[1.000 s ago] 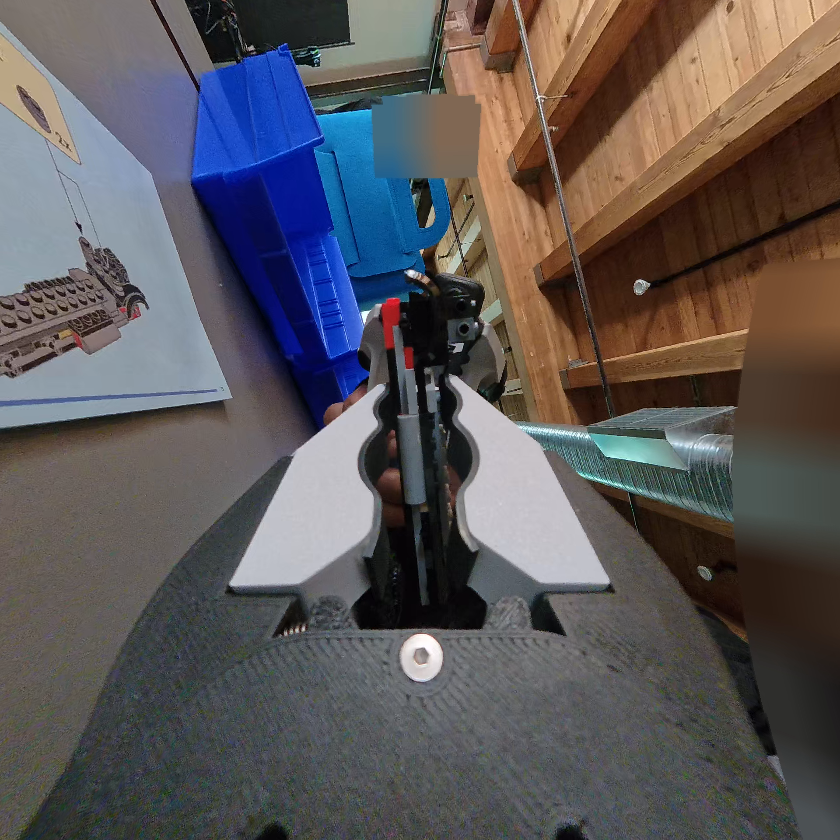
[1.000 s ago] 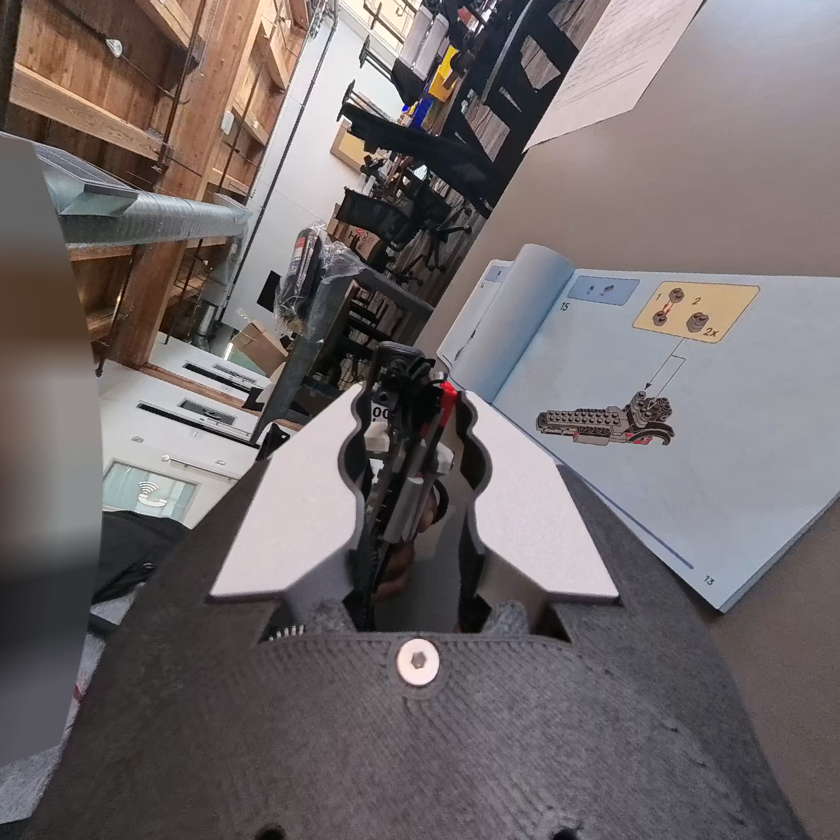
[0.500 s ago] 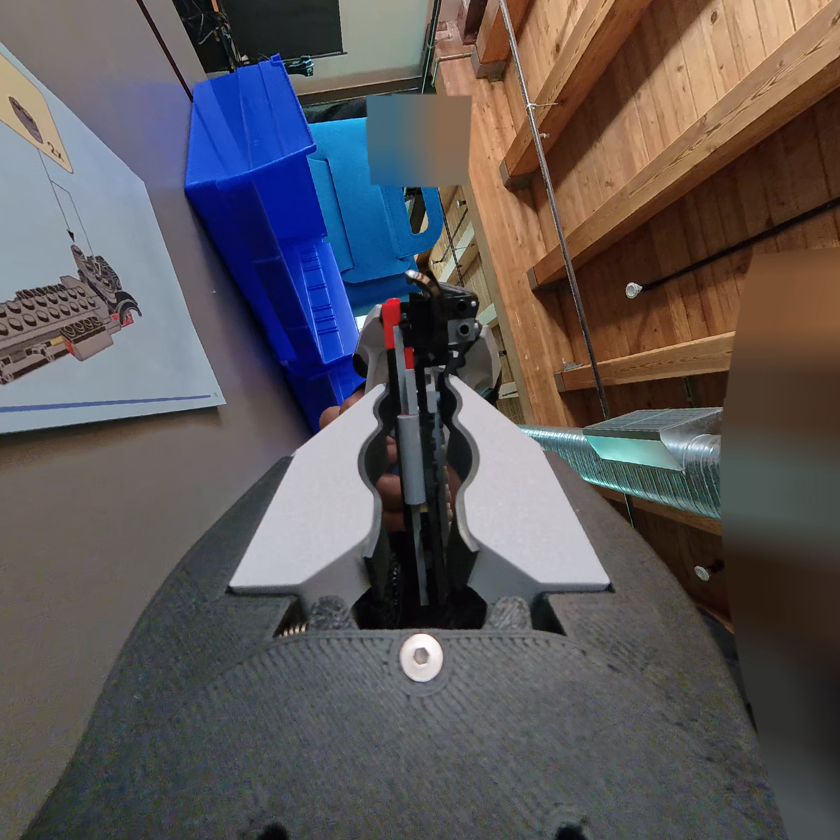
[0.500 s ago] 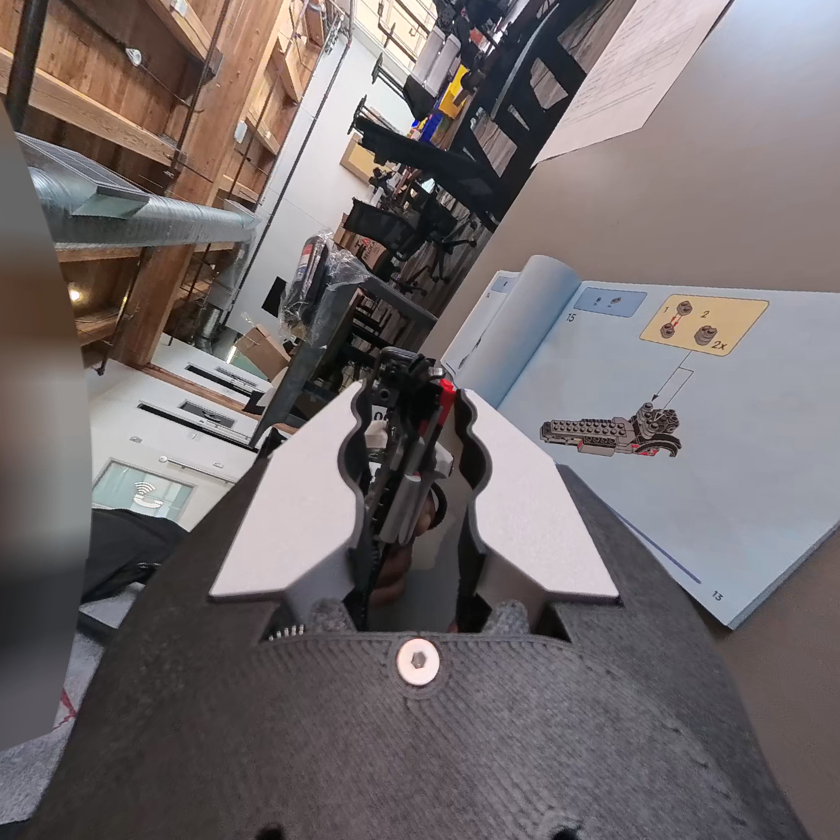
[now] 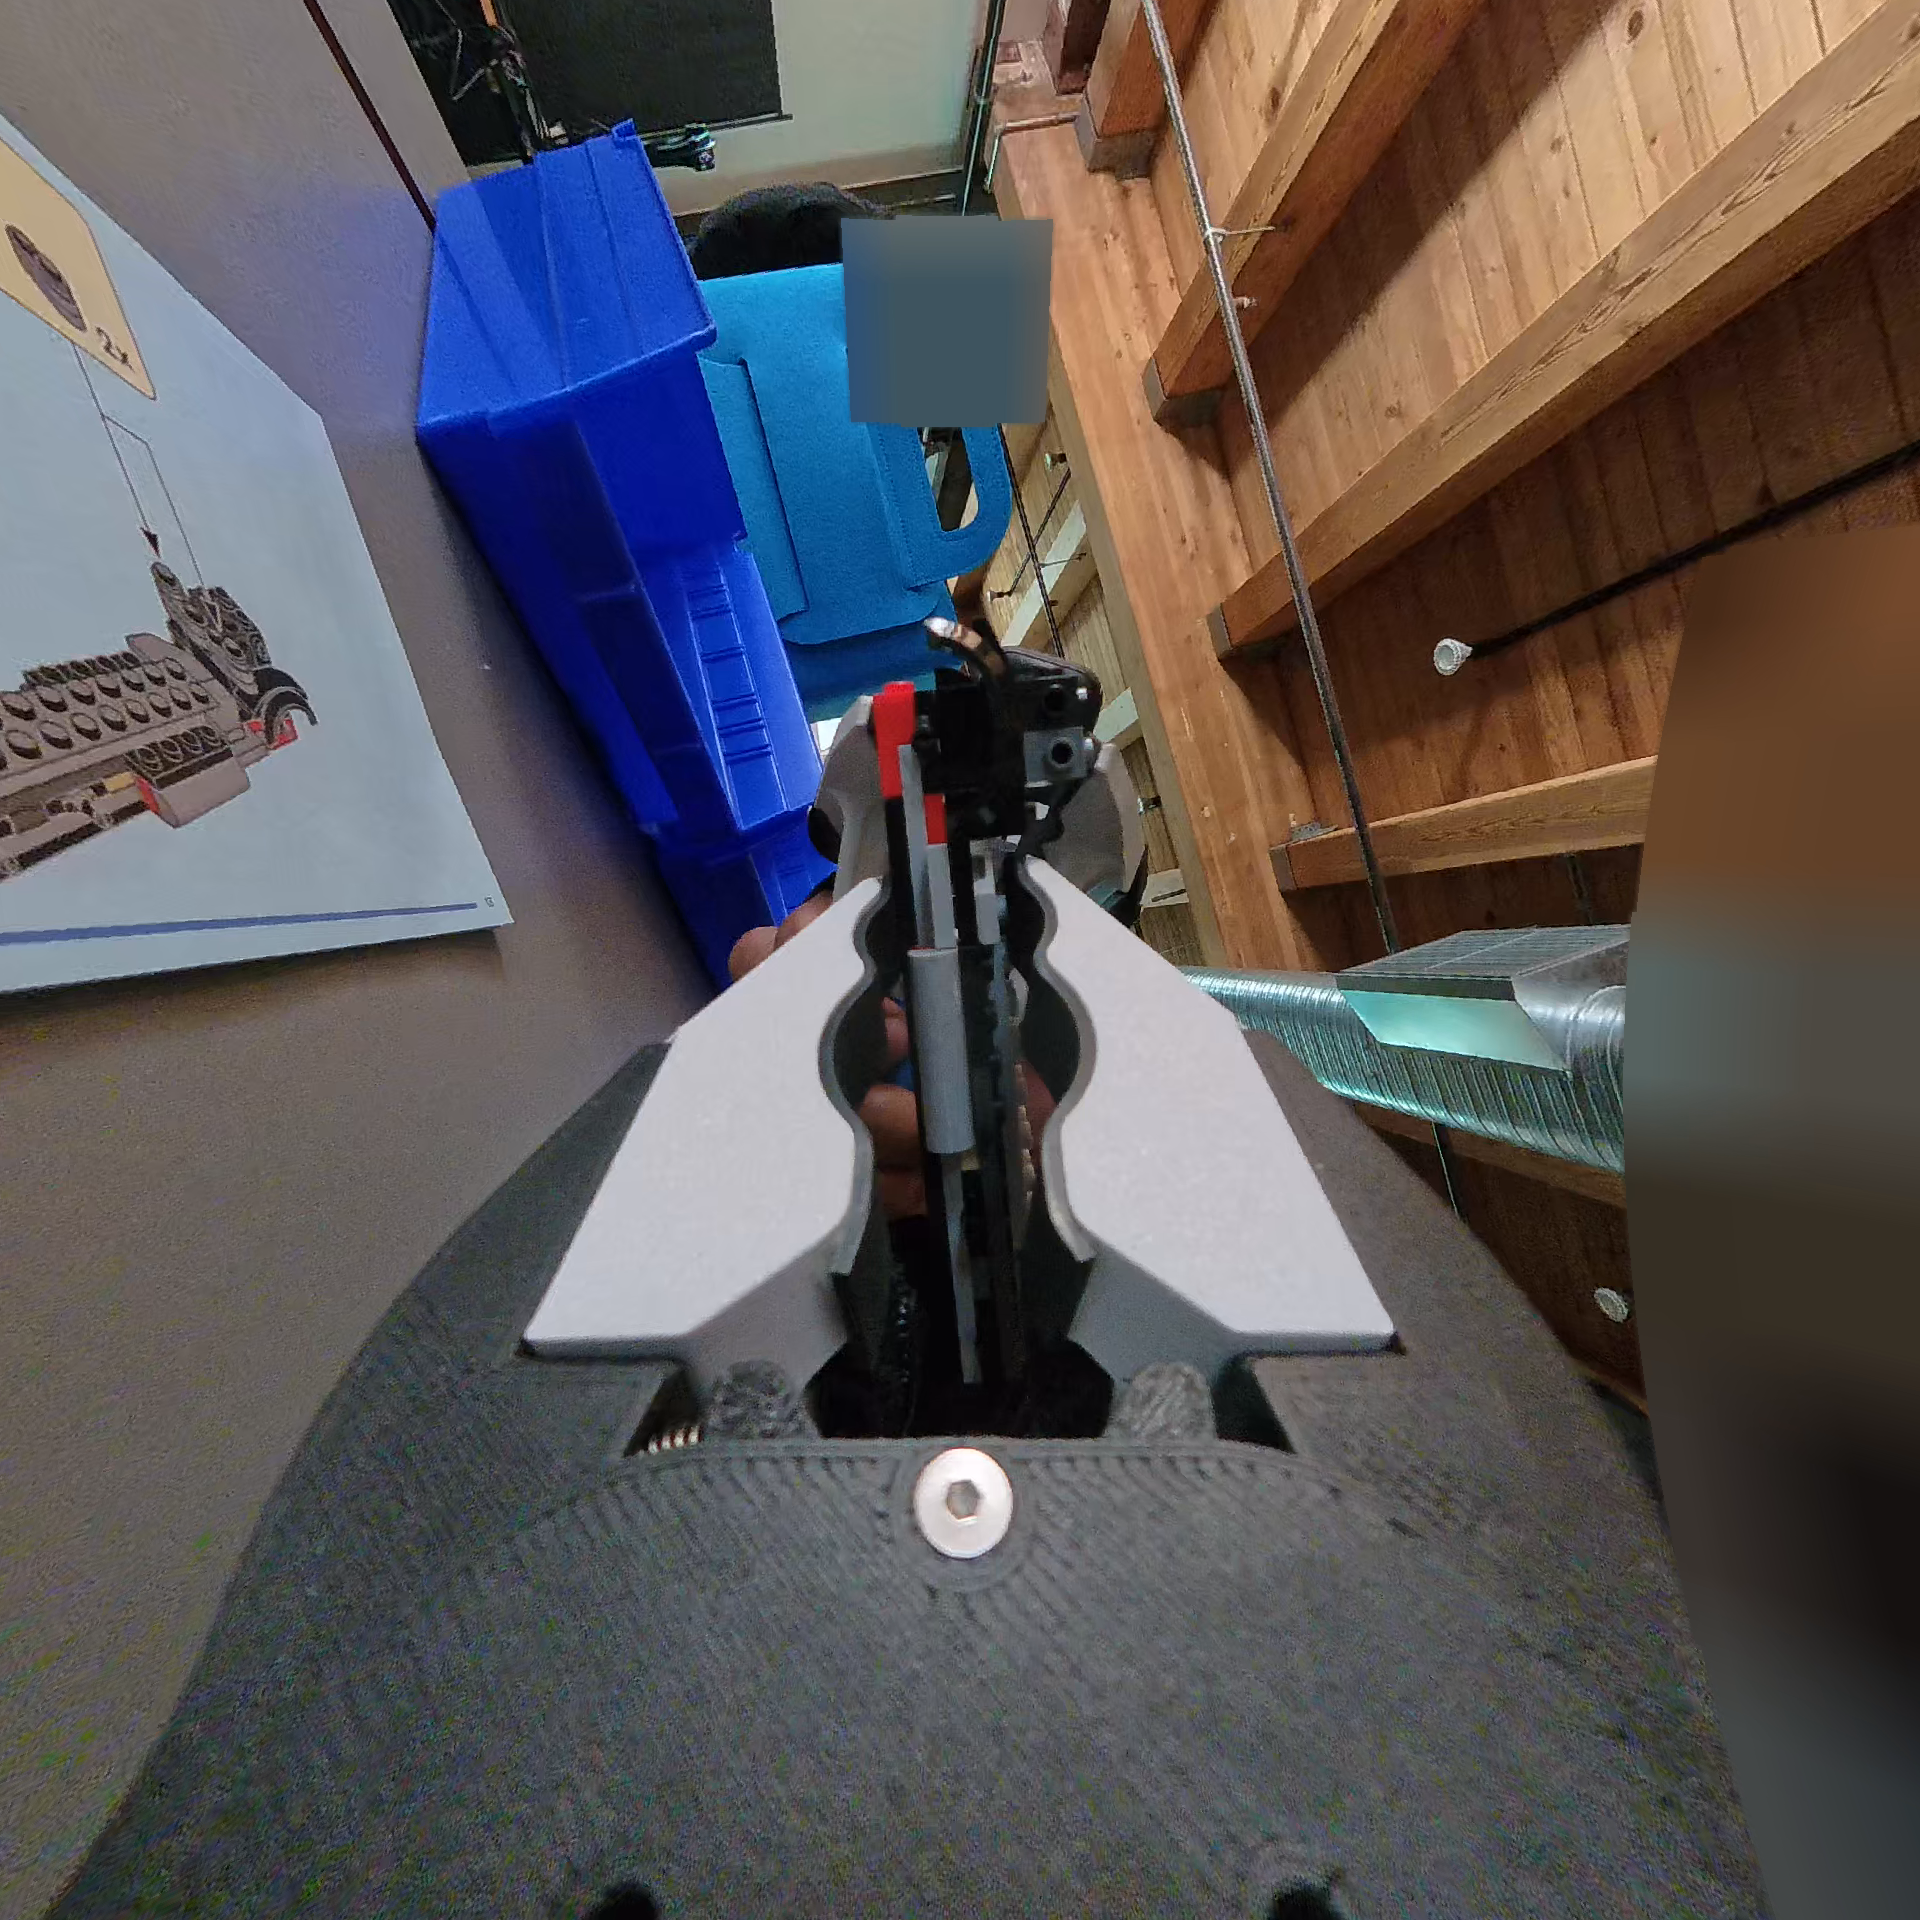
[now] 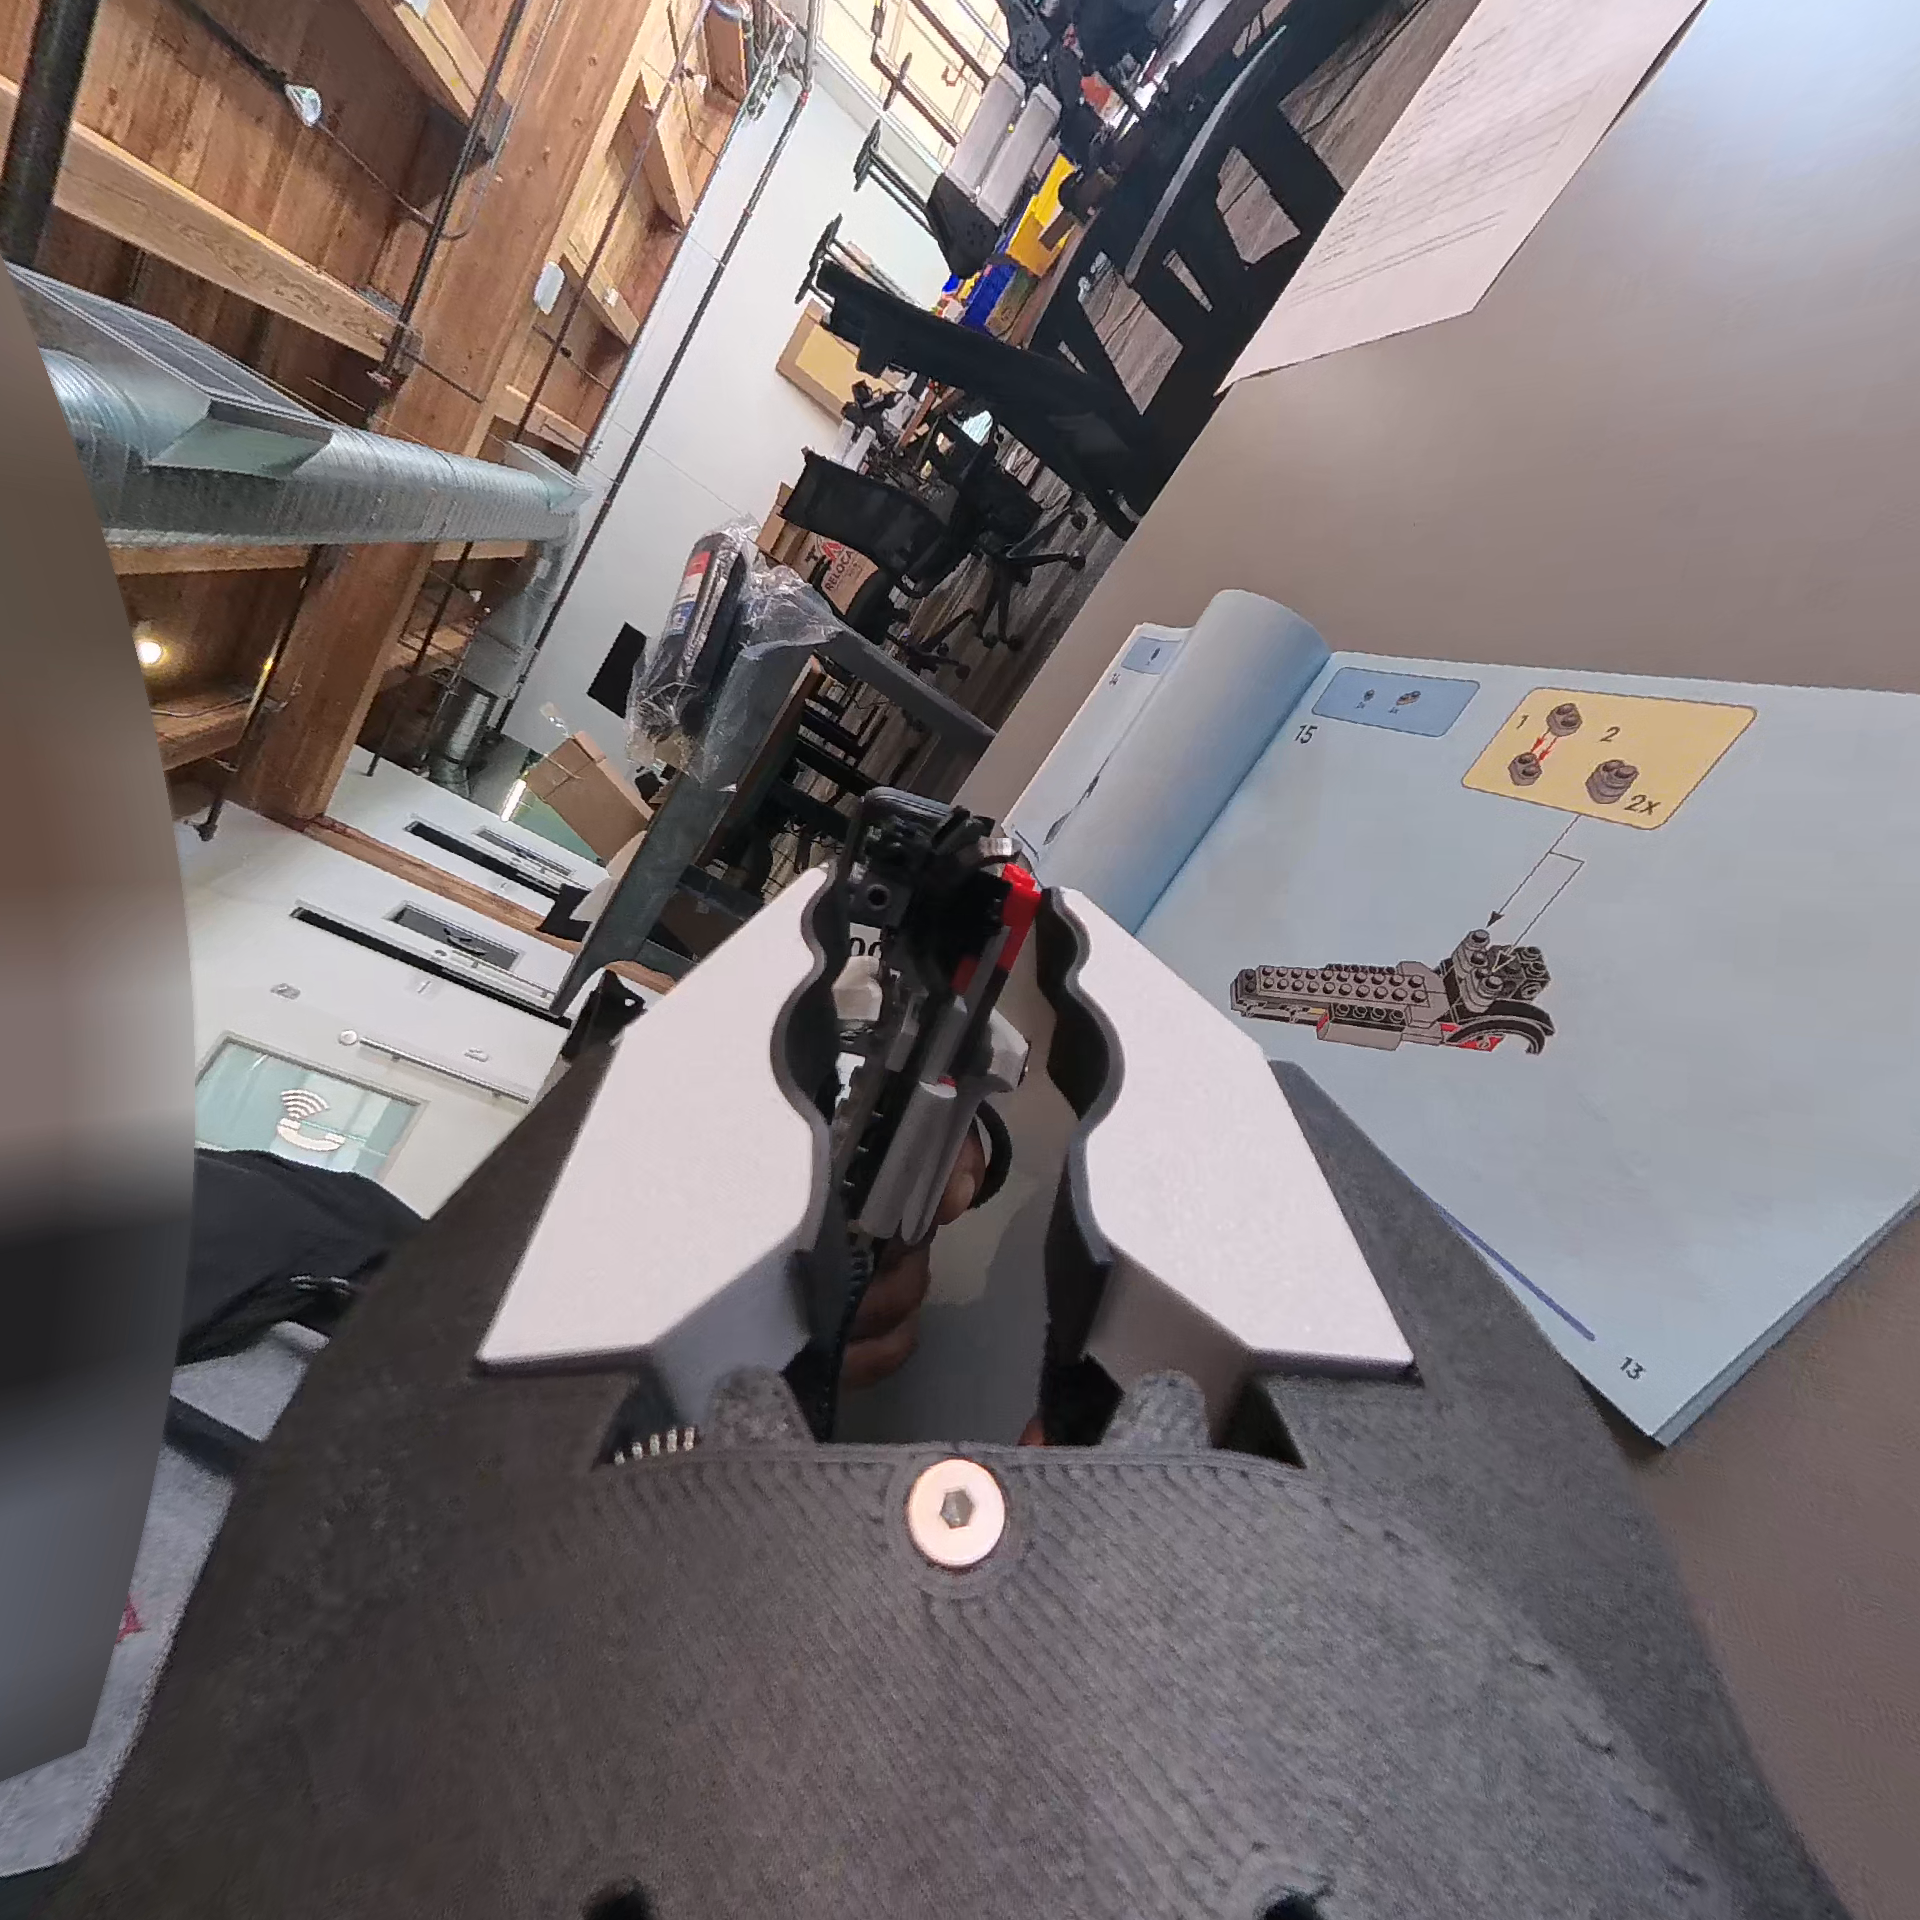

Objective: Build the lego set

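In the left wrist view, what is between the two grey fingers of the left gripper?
In the left wrist view, the left gripper has the partly built lego model between its fingers; beyond it a person's hand shows.

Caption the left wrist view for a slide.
Left gripper shut on the lego model, blue bins and booklet behind.

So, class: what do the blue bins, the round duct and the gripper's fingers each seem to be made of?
Blue bins: likely moulded plastic, glossy, with ribbed walls and soft highlights. Round duct: thin sheet metal by its look, silvery, with spiral ridges. Fingers: probably 3D-printed plastic, matte pale grey, with a fine grainy surface.
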The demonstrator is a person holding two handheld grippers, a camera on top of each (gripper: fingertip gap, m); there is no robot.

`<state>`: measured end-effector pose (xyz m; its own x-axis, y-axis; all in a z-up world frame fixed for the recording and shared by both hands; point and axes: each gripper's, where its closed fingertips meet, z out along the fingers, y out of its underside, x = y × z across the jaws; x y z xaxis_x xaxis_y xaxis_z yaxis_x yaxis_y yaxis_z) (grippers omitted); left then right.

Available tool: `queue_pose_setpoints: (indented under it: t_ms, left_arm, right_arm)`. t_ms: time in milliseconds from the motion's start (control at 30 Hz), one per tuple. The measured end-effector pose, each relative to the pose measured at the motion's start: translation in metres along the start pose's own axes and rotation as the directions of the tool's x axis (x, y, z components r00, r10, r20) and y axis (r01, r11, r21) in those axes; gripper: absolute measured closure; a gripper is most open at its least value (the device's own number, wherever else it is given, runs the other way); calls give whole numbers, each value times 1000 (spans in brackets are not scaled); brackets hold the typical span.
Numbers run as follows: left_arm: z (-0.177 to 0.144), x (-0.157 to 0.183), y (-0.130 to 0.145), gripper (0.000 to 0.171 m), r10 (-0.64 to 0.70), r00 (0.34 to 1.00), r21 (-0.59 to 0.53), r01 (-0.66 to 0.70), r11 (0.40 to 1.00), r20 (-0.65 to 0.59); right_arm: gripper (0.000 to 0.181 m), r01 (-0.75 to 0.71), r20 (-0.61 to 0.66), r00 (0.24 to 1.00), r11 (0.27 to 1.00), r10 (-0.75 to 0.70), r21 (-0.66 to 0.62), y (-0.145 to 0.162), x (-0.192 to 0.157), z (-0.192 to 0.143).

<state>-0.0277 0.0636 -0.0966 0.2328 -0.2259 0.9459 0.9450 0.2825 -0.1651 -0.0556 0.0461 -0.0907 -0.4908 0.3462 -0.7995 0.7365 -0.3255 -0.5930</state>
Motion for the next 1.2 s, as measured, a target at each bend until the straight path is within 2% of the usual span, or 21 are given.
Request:
queue_pose_setpoints:
  t_ms: [633,900,1033,1200]
  left_arm:
    - [1,-3,0,153,-15,1000,0,15,1000,-1]
    - [2,-3,0,153,-5,1000,8,5,1000,-3]
    - [1,-2,-2,153,15,1000,14,-15,1000,1]
    - [2,-2,-2,153,56,998,11,-56,998,15]
  right_arm:
    - [143,5,-2,1000,1000,-5,1,1,3,-1]
    - [142,-54,31,998,998,53,19,-1,2,-2]
    - [123,-66,25,998,998,65,21,0,1,-1]
    - [125,-57,23,998,998,57,28,0,-3,1]
